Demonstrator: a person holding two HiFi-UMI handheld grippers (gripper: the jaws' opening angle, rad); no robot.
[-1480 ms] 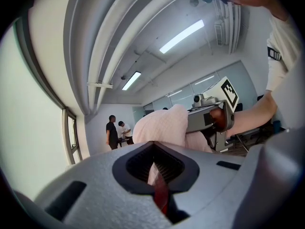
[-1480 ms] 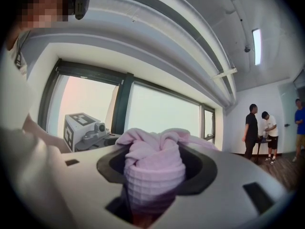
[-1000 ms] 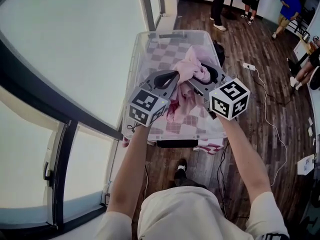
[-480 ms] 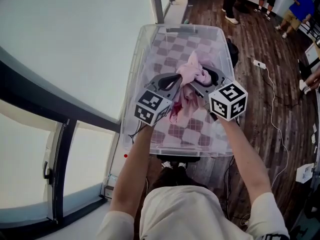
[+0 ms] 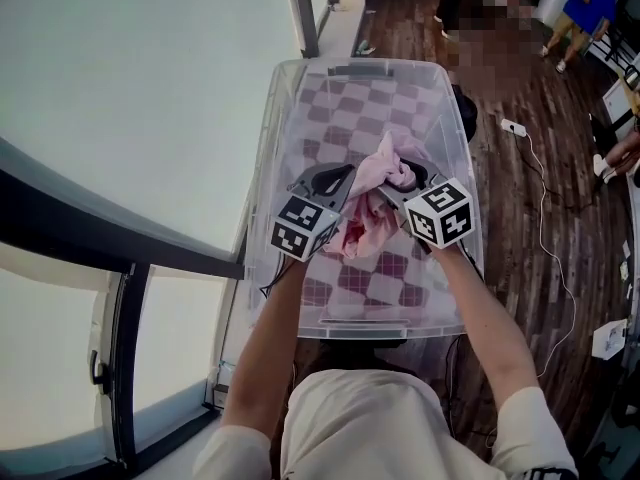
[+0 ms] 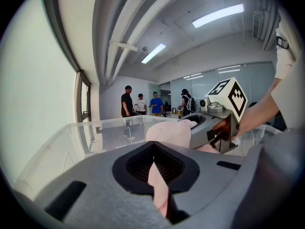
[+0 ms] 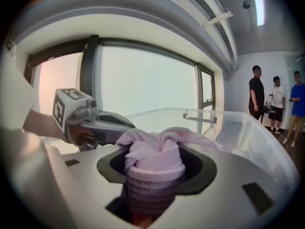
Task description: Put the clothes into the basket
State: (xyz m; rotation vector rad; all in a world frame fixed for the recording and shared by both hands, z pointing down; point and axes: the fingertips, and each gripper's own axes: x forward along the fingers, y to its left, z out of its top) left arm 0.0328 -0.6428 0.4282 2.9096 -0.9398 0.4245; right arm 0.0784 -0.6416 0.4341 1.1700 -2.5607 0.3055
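A pink garment [image 5: 383,171] hangs bunched between my two grippers, low inside the clear plastic basket [image 5: 270,168]. My left gripper [image 5: 347,178] is shut on a thin fold of that garment [image 6: 159,187]. On the other side, my right gripper [image 5: 408,180] is shut on a thick twisted wad of the pink cloth [image 7: 155,159]. The loose end of the cloth droops onto a checkered pink and white cloth [image 5: 350,103] that lines the basket's bottom. In the left gripper view the right gripper [image 6: 220,122] shows close by; in the right gripper view the left gripper [image 7: 97,123] does.
The basket stands on a dark wooden floor [image 5: 530,198] beside a large window with a dark frame [image 5: 120,238]. A white cable and power strip [image 5: 513,127] lie to the right. Several people [image 5: 578,3] stand at the far end of the room.
Both grippers have sunk together with the pink garment, from above the basket's rim to down inside it. The garment's tail now rests on the checkered cloth.
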